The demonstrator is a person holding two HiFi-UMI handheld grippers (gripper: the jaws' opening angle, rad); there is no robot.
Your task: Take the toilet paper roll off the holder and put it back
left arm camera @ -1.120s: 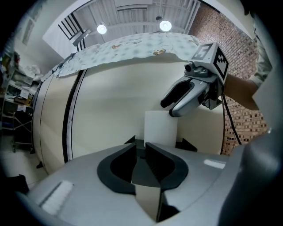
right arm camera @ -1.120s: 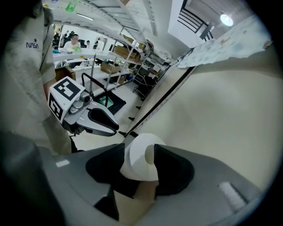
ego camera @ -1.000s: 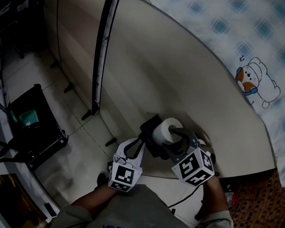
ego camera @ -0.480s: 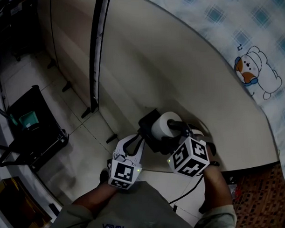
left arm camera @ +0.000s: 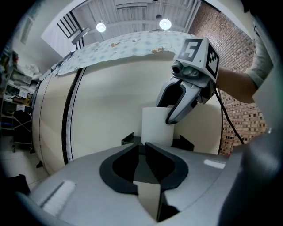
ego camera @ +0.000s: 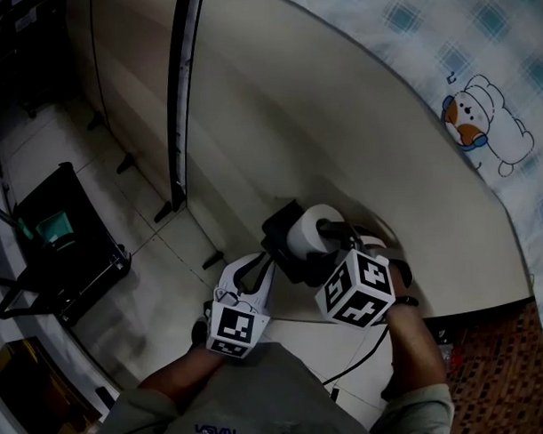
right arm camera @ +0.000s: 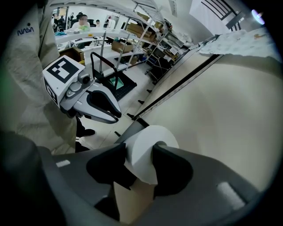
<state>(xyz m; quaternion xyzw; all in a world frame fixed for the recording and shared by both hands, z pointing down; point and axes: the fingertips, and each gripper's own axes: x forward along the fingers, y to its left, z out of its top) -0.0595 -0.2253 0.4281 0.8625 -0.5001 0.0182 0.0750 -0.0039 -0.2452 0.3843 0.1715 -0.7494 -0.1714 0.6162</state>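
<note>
Toilet paper roll [right arm camera: 148, 141] is sitting on the holder [ego camera: 277, 226]. Its wall is lying between the jaws of the right gripper [right arm camera: 139, 151], which have just been closing and are pressing it on both sides. Left gripper [left arm camera: 142, 148] is hovering just beside the holder, jaws nearly together and empty.

My left gripper [ego camera: 266, 263] reaches out about level. Its jaws are nearly together, pinched on the edge of the holder [left arm camera: 129, 139], and my left forearm [ego camera: 175, 384] is tucked close to my body. My right gripper [ego camera: 324, 236] tips steeply down, and its jaws have just been closing: they now press the wall of the toilet paper roll [right arm camera: 146, 145], one outside it and one in its core.
</note>
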